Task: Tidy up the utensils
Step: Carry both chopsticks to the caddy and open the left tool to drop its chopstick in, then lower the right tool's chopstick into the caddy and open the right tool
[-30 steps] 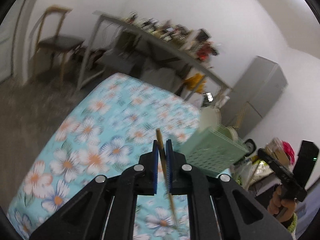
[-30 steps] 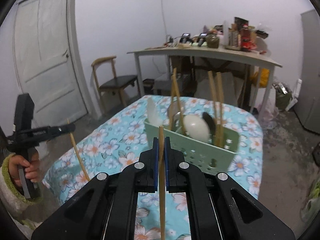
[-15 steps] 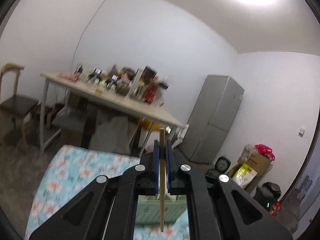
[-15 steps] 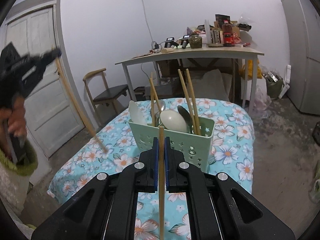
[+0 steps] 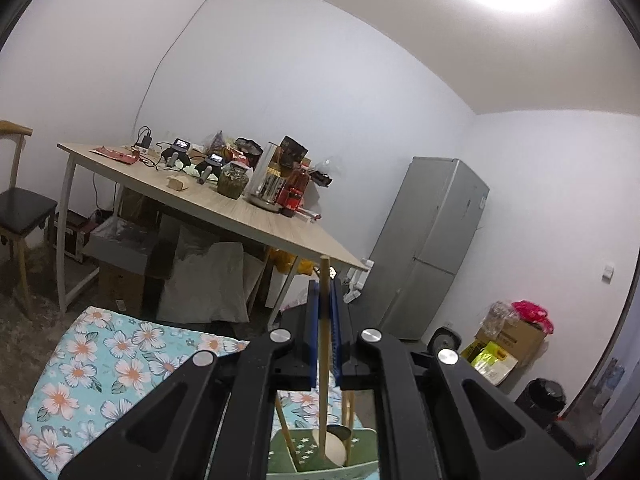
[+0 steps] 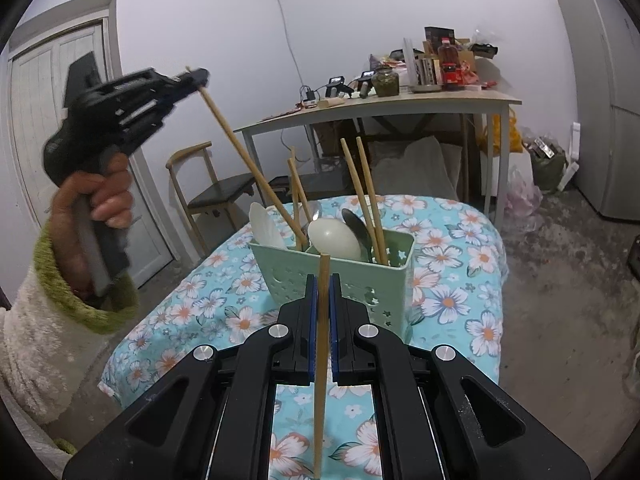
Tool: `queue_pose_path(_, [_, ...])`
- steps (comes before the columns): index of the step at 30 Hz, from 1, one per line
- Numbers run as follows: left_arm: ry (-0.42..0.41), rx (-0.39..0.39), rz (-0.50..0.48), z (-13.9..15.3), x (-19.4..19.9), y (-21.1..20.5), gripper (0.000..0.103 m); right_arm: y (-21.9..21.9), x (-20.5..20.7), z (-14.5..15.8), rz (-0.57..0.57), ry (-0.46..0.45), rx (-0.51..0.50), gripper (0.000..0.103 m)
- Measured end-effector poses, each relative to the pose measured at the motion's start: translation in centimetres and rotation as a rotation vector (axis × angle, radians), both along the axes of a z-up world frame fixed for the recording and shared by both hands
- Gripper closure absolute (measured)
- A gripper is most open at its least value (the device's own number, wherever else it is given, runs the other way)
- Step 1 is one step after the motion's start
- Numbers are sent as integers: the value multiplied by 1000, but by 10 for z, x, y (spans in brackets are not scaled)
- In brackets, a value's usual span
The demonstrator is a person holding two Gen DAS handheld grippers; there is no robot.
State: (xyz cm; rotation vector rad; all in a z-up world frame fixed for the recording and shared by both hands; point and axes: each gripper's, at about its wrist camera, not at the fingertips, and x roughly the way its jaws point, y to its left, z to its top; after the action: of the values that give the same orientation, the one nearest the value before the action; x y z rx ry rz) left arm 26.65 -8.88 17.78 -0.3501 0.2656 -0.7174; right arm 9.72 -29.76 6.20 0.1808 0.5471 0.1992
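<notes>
A mint-green utensil holder [image 6: 332, 280] stands on the floral tablecloth [image 6: 452, 272], with white spoons [image 6: 334, 238], a dark metal spoon and several chopsticks upright in it. My left gripper [image 6: 196, 77], held up at the left by a hand in a fuzzy sleeve, is shut on a wooden chopstick [image 6: 248, 160] that slants down, its lower tip inside the holder. In the left wrist view that gripper [image 5: 325, 292] pinches the chopstick [image 5: 323, 360] above the holder [image 5: 304, 454]. My right gripper [image 6: 323, 285], just in front of the holder, is shut on a second chopstick [image 6: 320, 380] held upright.
Behind the floral table stands a wooden table [image 6: 400, 106] crowded with jars, bottles and chargers. There is a chair [image 6: 216, 196] at the back left and a white door [image 6: 40, 128] beside it. A grey fridge [image 5: 432, 248] and boxes [image 5: 508, 340] fill the right side.
My left gripper rose and swung from the table's left side over to the holder, bringing its chopstick's lower tip into it. The right gripper shifted only slightly, still gripping its chopstick.
</notes>
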Motion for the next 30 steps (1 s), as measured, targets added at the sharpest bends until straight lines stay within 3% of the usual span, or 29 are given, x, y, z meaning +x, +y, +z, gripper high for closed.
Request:
queue_pose_path(8, [57,17,-8,-32,11,-21,98,-1,0,-2,-2,1,7,99])
queue_pose_path(12, [150,-3,-40,-55,20,-23,97,0,-1,-1,-2,0,6,99])
queue_pose_path(14, [199,-15,-51,-64,24,-21,89,0,-1,-1,-4,-1,6,99])
queue_pose_path(16, [225,-32,-44,-70,24,-16,72,-1,-2,1,-5,-4,6,99])
queue_pose_path(23, [224,-36,-22,-72,12,2,59,-5,-4,22,-28,-56,2,99])
queue_pose_path(30, [231,-5,19,-79,-14,34,49,-20,-3,76,-61,-210,-1,99])
